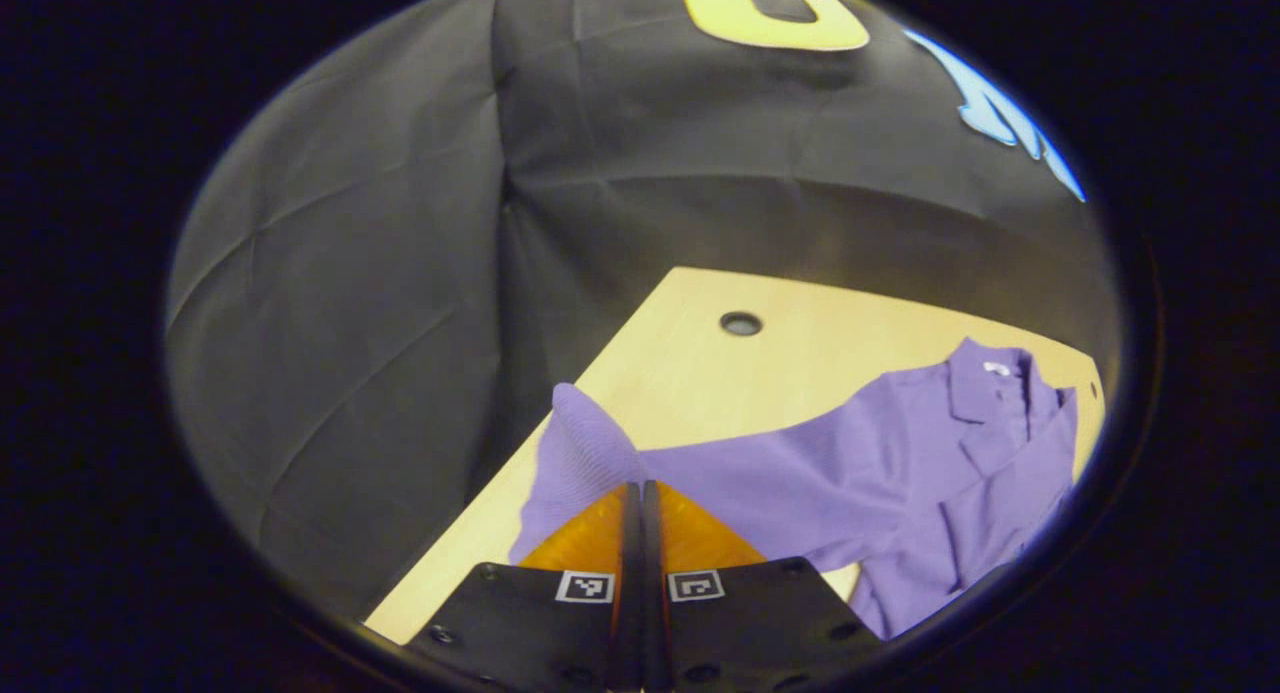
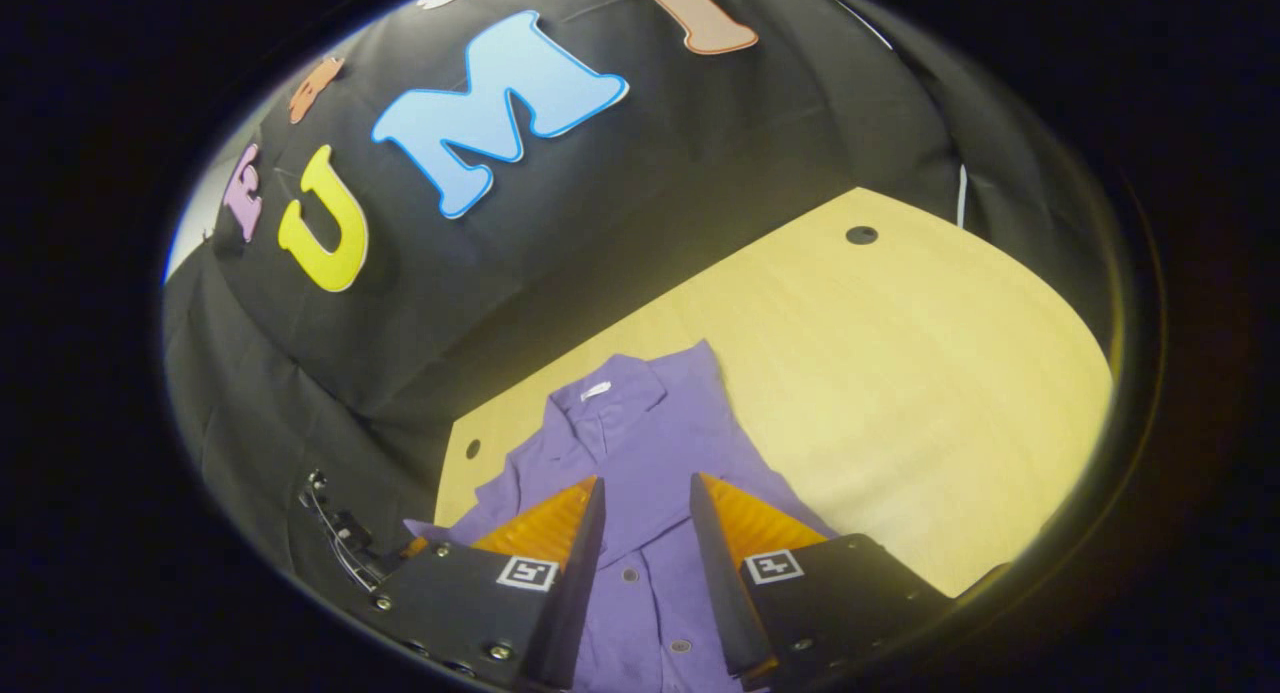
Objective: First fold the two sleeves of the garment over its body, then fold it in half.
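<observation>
A purple button-up shirt (image 1: 900, 453) lies on the light wooden table (image 1: 700, 373), collar (image 1: 990, 393) at the far right in the left gripper view. My left gripper (image 1: 640, 485) is shut on the end of one sleeve (image 1: 585, 453), which stands up above its fingertips, lifted off the table near the left edge. In the right gripper view the shirt (image 2: 640, 433) lies front up, its collar (image 2: 600, 398) away from me and its button placket running down between my fingers. My right gripper (image 2: 645, 483) is open just above the shirt's body, holding nothing.
The table (image 2: 900, 373) has a round cable hole (image 2: 861, 235) at the far right and another hole (image 2: 472, 448) near the shirt's left shoulder. Bare wood stretches right of the shirt. Black cloth walls close in behind the table. A dark device with cables (image 2: 340, 543) sits at the lower left.
</observation>
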{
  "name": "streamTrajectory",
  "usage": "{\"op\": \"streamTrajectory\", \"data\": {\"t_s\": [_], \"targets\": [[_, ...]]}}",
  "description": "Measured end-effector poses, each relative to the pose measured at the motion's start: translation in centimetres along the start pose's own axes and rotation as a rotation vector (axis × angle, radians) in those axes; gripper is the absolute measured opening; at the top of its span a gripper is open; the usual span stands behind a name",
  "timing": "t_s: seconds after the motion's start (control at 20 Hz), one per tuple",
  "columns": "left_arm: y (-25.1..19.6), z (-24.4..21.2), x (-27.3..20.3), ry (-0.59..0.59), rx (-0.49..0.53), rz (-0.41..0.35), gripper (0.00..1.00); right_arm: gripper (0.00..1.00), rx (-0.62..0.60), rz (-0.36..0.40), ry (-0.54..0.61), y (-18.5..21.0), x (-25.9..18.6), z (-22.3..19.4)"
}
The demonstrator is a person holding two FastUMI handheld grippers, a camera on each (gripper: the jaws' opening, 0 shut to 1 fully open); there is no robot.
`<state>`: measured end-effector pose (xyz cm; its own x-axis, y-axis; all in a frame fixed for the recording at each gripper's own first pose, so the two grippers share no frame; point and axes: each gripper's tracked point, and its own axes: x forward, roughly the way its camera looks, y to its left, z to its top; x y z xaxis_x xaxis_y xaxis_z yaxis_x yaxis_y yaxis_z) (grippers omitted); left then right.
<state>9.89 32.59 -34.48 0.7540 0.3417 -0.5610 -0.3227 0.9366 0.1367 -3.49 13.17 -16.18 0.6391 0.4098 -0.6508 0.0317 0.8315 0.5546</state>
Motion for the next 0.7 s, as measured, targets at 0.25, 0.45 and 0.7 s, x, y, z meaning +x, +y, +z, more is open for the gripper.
{"op": "streamTrajectory", "data": {"t_s": [0.25, 0.45, 0.7], "targets": [[-10.5, 3.1, -2.4, -0.060, 0.027, -0.140, 0.05, 0.54, 0.038, 0.001, -0.024, -2.0, -1.6, 0.2], [-18.6, 4.1, -5.3, -0.072, 0.027, -0.245, 0.05, 0.54, 0.077, -0.016, -0.045, -4.7, -3.7, 0.2], [-28.3, 3.9, -8.5, -0.082, 0.074, -0.380, 0.06, 0.54, 0.114, -0.049, -0.076, -8.3, -5.8, 0.6]]}}
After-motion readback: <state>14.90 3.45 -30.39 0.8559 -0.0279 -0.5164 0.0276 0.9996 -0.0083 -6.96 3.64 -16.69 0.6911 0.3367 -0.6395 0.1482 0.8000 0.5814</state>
